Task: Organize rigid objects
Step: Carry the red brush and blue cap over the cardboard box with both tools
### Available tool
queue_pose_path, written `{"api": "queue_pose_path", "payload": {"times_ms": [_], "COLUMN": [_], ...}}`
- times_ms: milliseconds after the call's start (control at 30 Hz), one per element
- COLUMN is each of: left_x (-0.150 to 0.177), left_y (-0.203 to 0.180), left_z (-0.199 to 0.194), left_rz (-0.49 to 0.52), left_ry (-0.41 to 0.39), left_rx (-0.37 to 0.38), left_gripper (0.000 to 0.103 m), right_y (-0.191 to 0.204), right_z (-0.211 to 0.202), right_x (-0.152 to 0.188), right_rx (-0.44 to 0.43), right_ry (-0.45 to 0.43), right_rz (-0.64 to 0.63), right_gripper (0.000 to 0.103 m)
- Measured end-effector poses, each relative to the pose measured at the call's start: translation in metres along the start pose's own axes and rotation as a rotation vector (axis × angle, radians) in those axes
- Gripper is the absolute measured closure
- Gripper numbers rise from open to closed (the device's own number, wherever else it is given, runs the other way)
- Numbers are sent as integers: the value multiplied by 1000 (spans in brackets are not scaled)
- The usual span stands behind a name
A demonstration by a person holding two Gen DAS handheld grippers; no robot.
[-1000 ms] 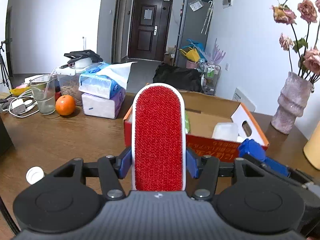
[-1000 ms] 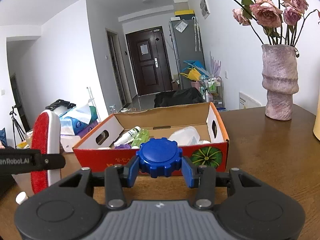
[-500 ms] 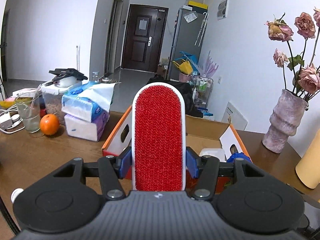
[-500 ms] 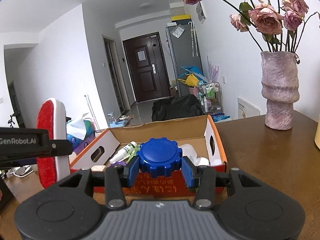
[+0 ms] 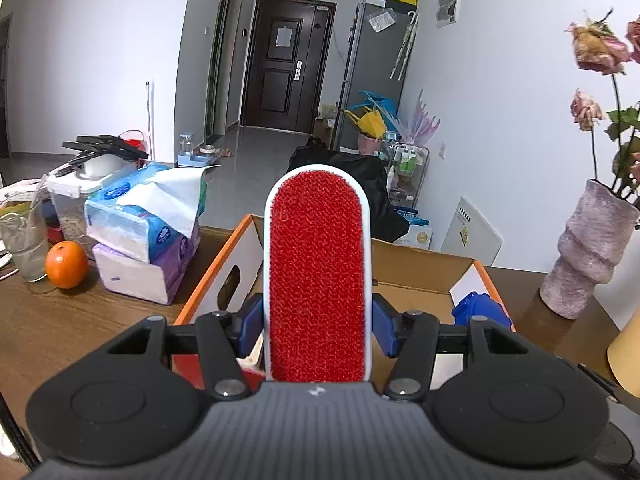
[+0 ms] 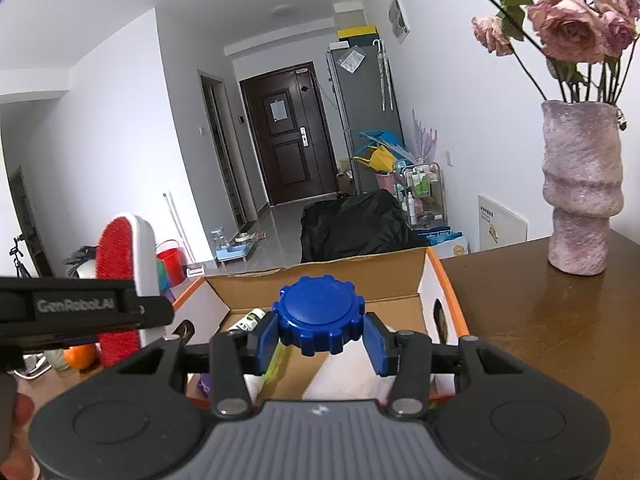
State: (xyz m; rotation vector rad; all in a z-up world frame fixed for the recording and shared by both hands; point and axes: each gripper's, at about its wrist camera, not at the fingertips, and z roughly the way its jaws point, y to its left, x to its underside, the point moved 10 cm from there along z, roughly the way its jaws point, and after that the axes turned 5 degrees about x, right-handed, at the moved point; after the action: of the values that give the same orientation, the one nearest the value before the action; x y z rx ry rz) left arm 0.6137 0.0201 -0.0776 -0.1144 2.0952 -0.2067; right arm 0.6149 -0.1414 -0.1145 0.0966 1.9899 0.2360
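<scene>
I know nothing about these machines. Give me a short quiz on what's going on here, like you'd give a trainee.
1. True or false: the left tool grips a red lint brush.
2. What does the right tool hold: A) an orange, B) a blue ridged cap, C) a glass?
3. Which container lies below both tools?

Key:
1. True.
2. B, the blue ridged cap.
3. The open cardboard box with orange edges.

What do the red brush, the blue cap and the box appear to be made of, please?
Lint brush: fuzzy red fabric pad in a glossy white frame, probably plastic. Blue cap: smooth moulded plastic, notched rim. Box: matt brown cardboard inside.
</scene>
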Motion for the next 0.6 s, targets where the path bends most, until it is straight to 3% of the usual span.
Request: {"api": "queue_pose_path", "payload": {"times_ms": [600], "left_x": [-18], "left_y": [4], "left_z": [75], "left_rz": [40], "left_ry": [75], "left_rx": [4], "left_gripper": [47], "right_y": [7], "right_z": [55], "right_x": [-23], "right_rx": [26], "right_ry": [34], "right_rz": [-39], "right_gripper": [58]}}
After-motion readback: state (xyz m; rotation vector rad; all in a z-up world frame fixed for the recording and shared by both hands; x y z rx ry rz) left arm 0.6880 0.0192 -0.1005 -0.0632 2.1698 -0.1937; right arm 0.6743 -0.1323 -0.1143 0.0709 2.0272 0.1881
